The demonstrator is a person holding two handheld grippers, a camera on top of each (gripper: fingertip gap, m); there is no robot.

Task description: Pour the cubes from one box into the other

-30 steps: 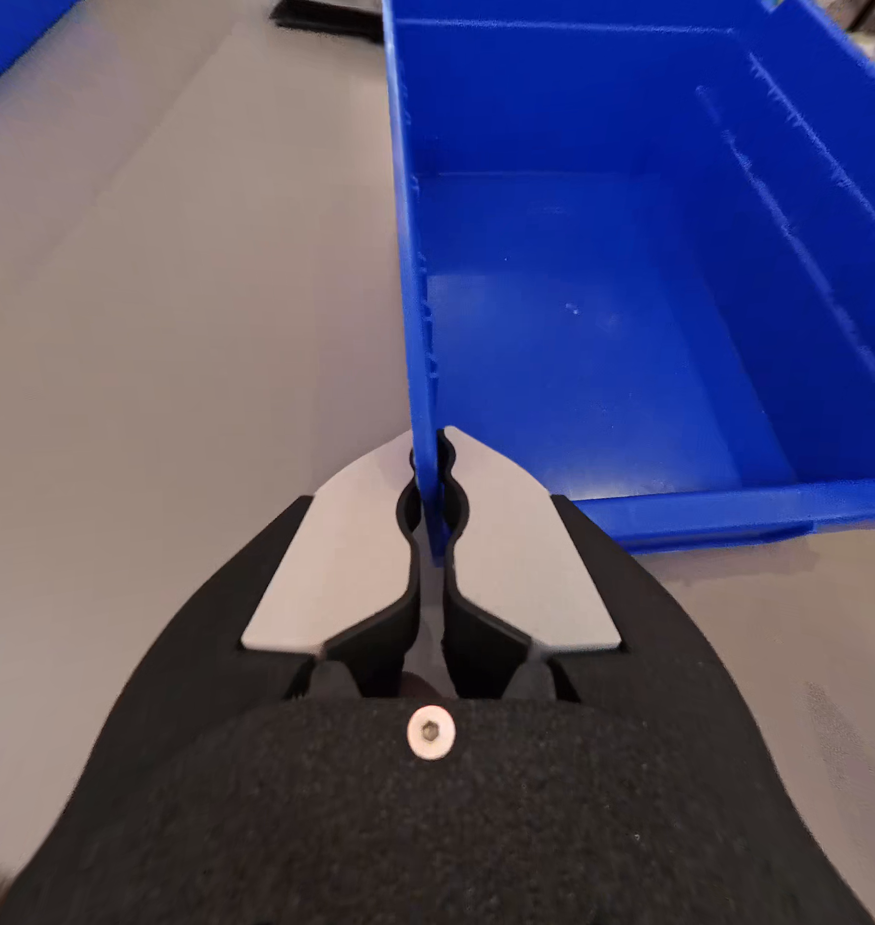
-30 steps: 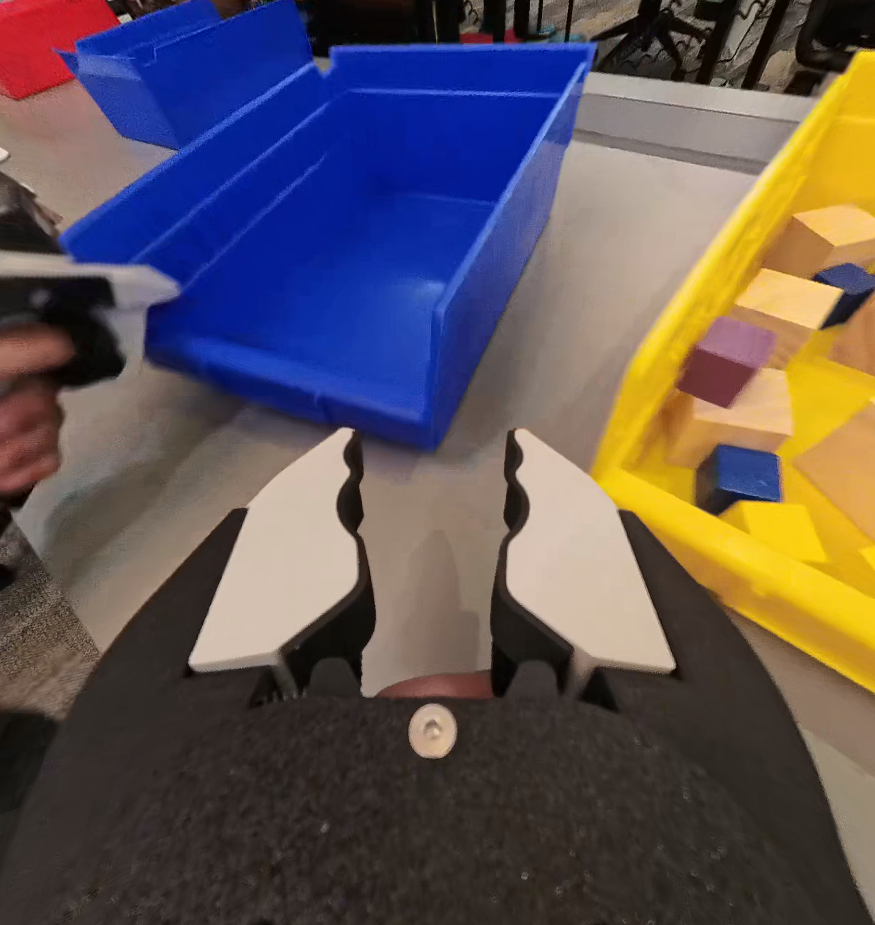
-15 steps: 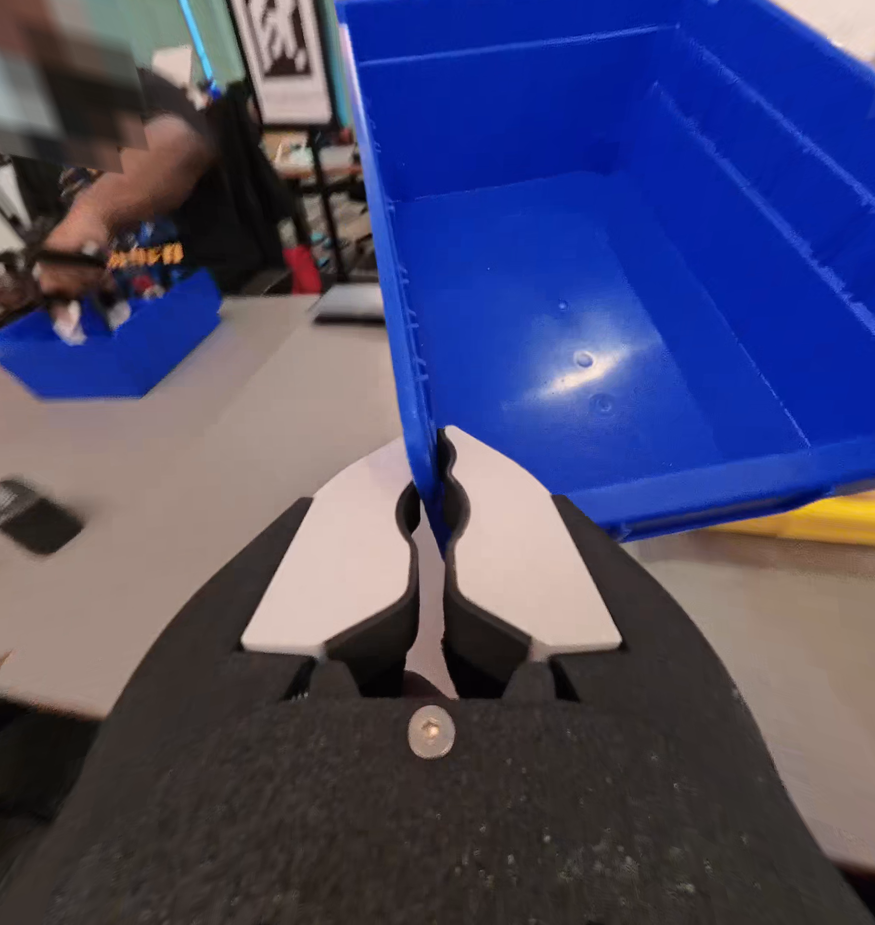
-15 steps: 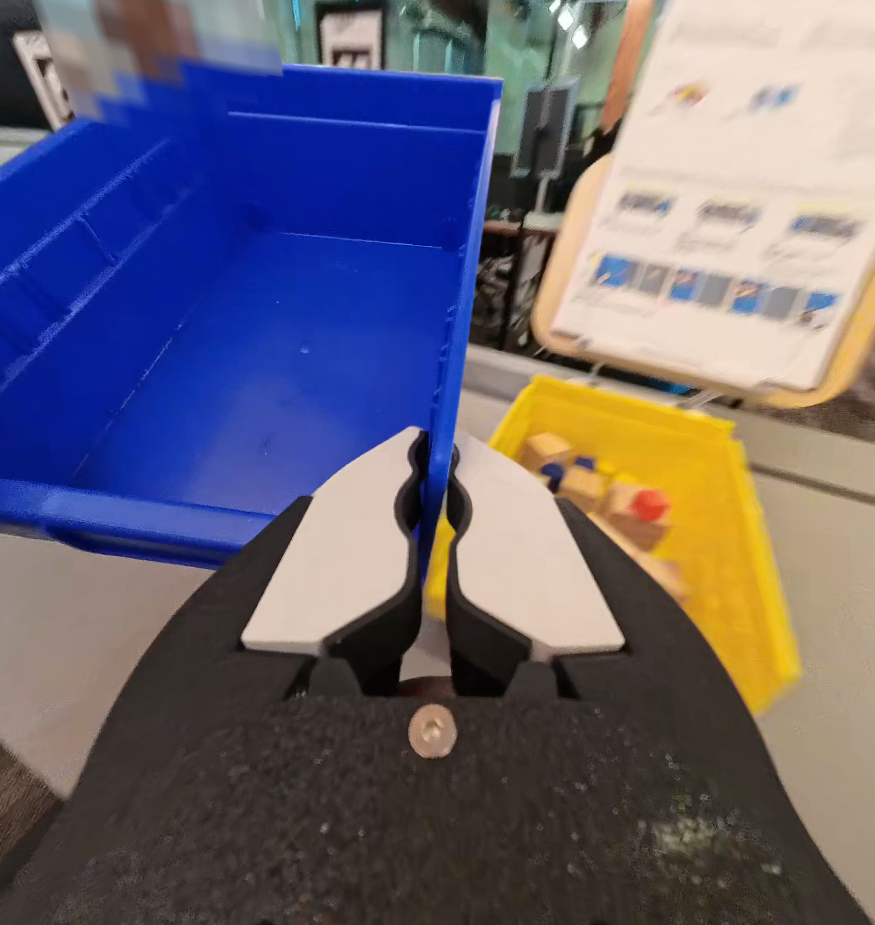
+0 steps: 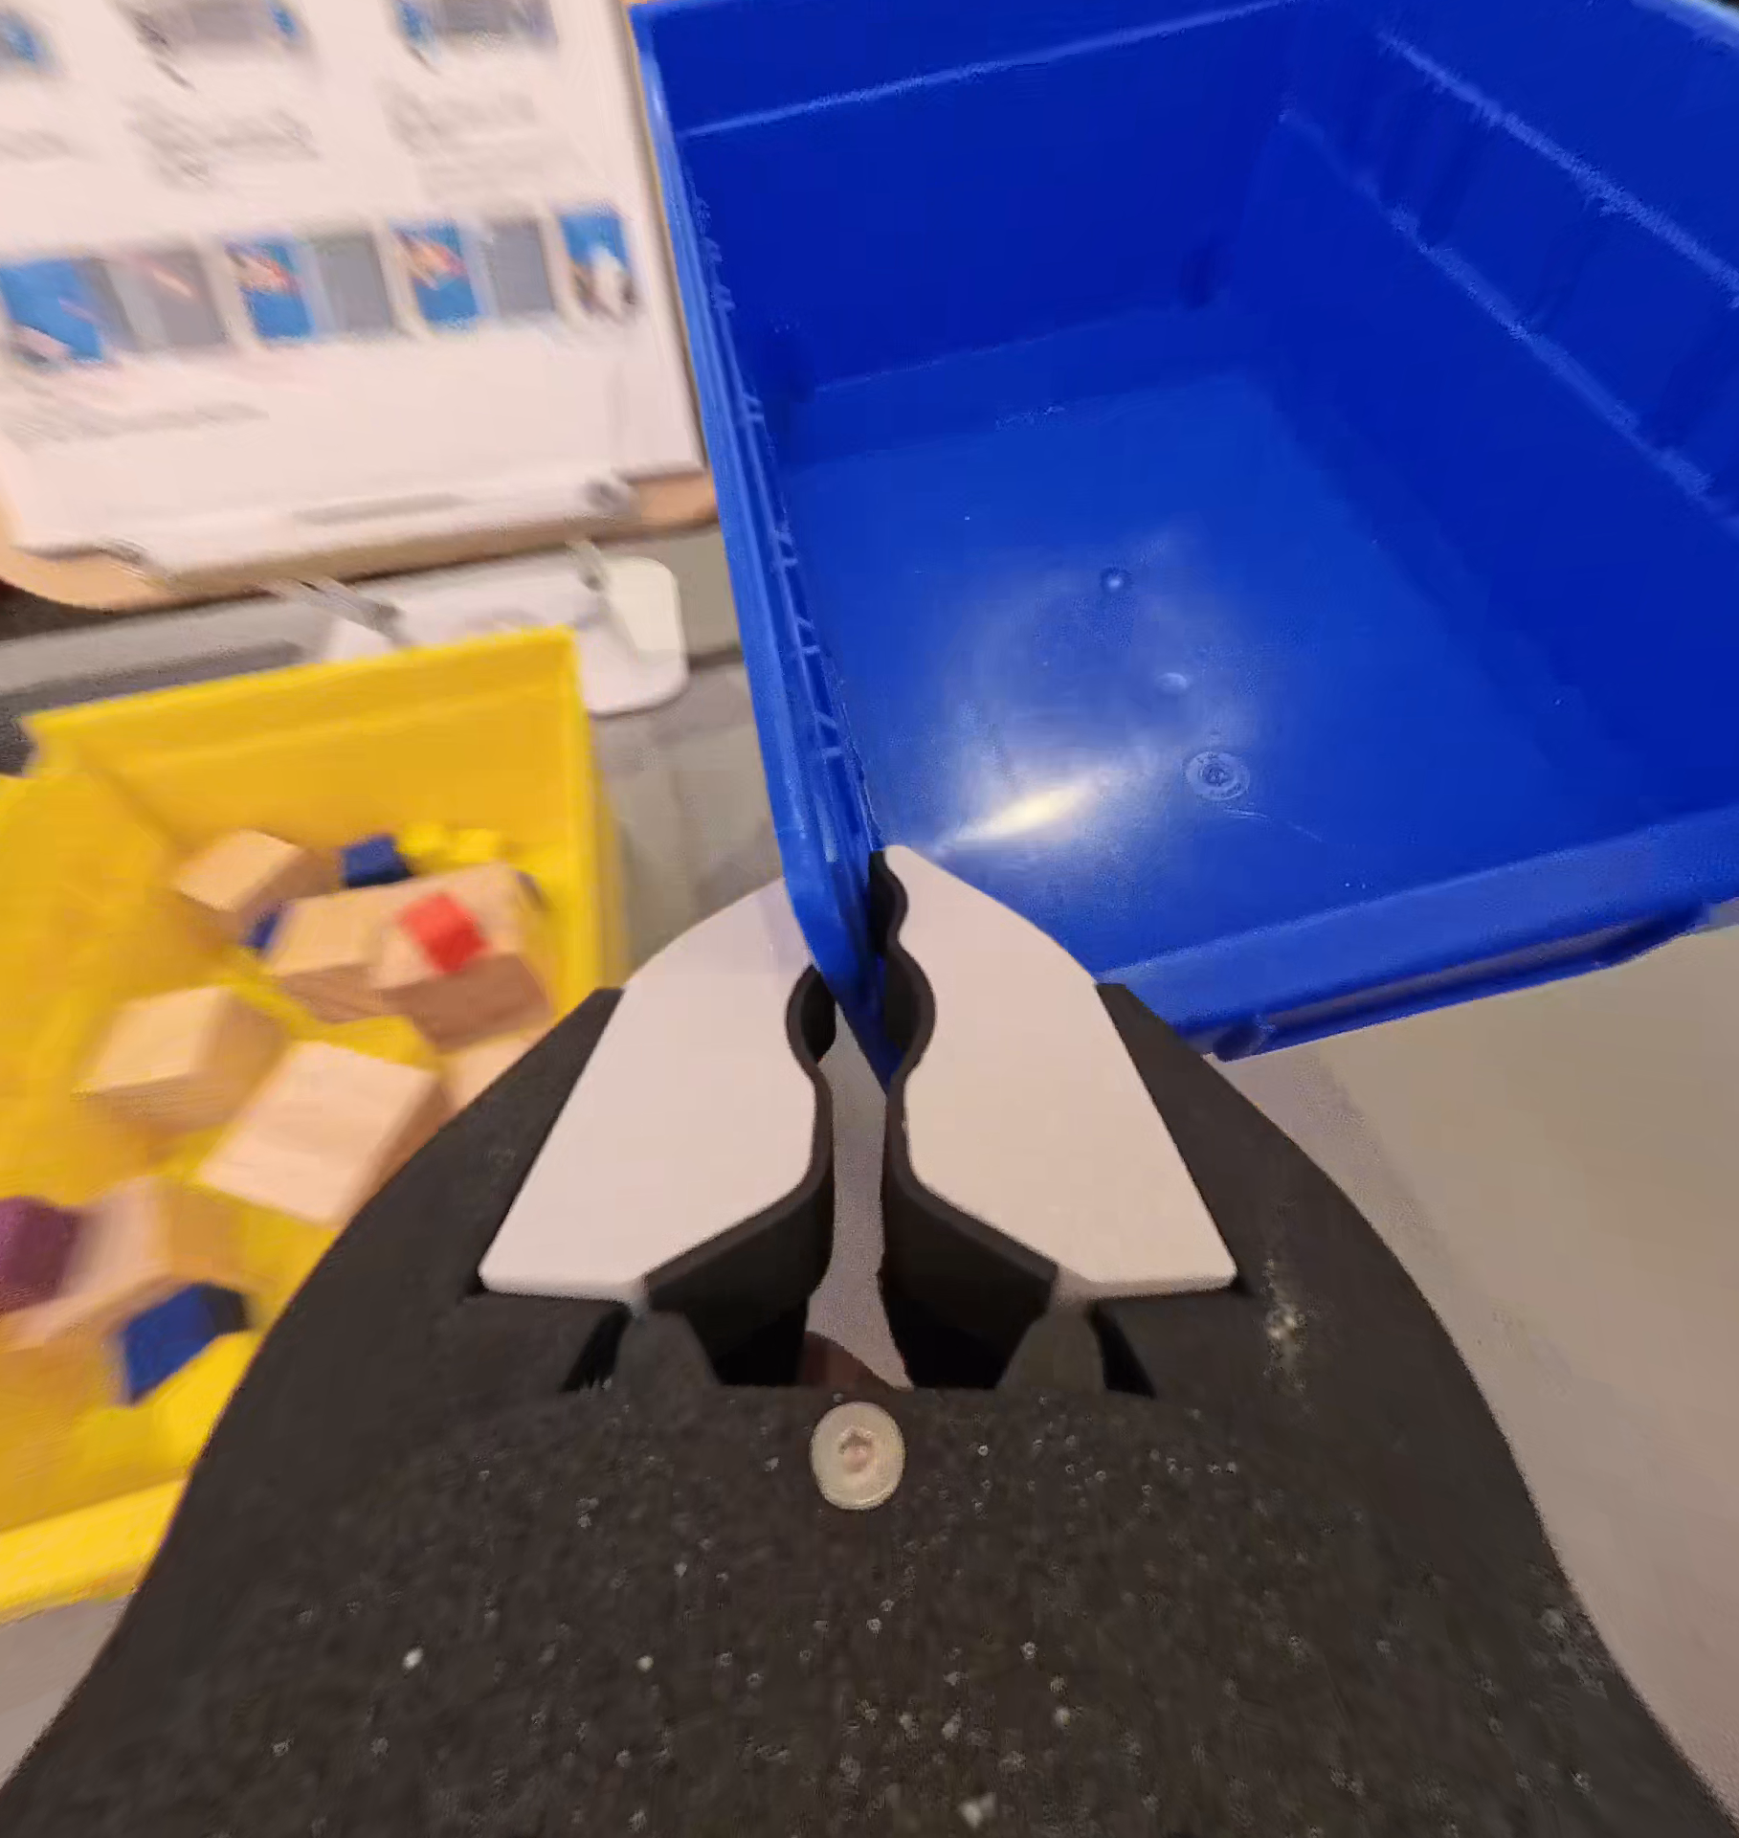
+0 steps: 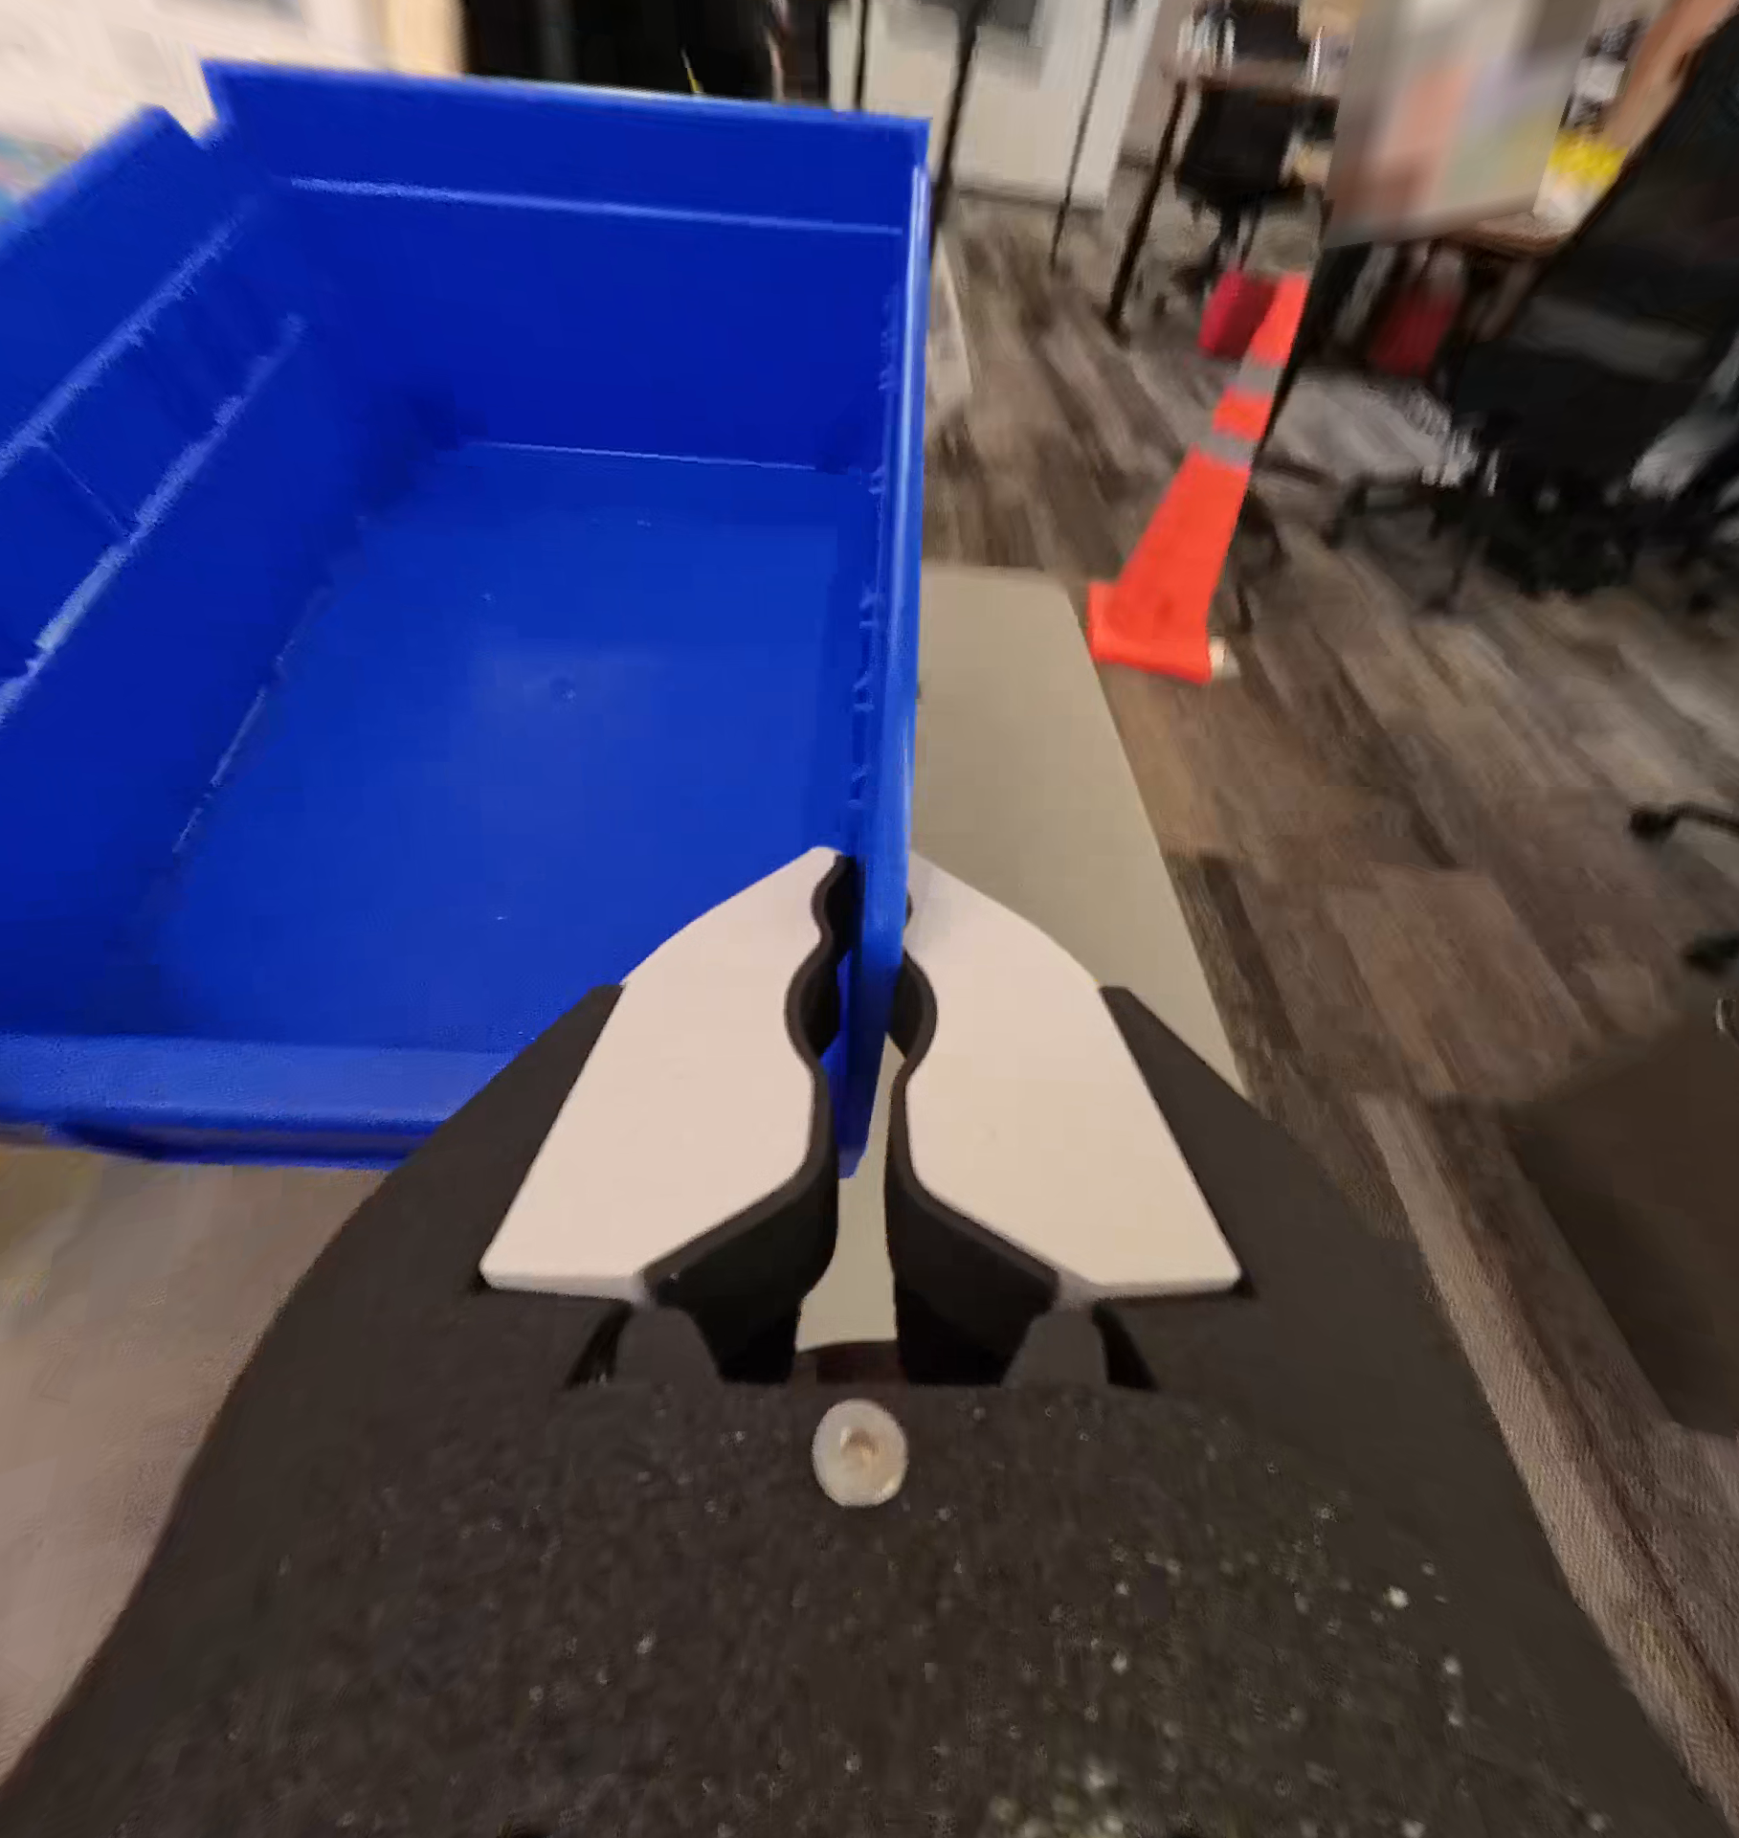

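The empty blue plastic bin (image 5: 1193, 597) hangs in the air, tilted, carried by its two side walls; its glossy floor shows no cubes at all. The left gripper (image 5: 860, 955) is clamped on the left wall near the low front corner; the right gripper (image 6: 870, 955) is clamped on the right wall at the matching corner; in both views the jaws stand nearly together with only the thin blue wall between them. The cubes (image 5: 328, 995), plain wood with a few red, blue, purple and yellow ones, lie heaped in the yellow plastic bin (image 5: 298, 736), which sits on the counter to the left of the blue bin in the left wrist view.

Judging from this, the pouring looks done and the blue bin is in transit; the risk is the grip itself; each gripper pinches a thin, slick wall close to its end, so a twist or uneven pull between the two hands could let the wall slide out and drop the bin onto the yellow one or off the edge.

The pale grey counter (image 5: 1541, 1243) is smooth and matt; a propped poster board (image 5: 298, 298) stands behind the yellow bin; beyond the counter's end lie wood-look flooring (image 6: 1392, 845), an orange traffic cone (image 6: 1183, 537) and office chairs (image 6: 1591, 418), all blurred.
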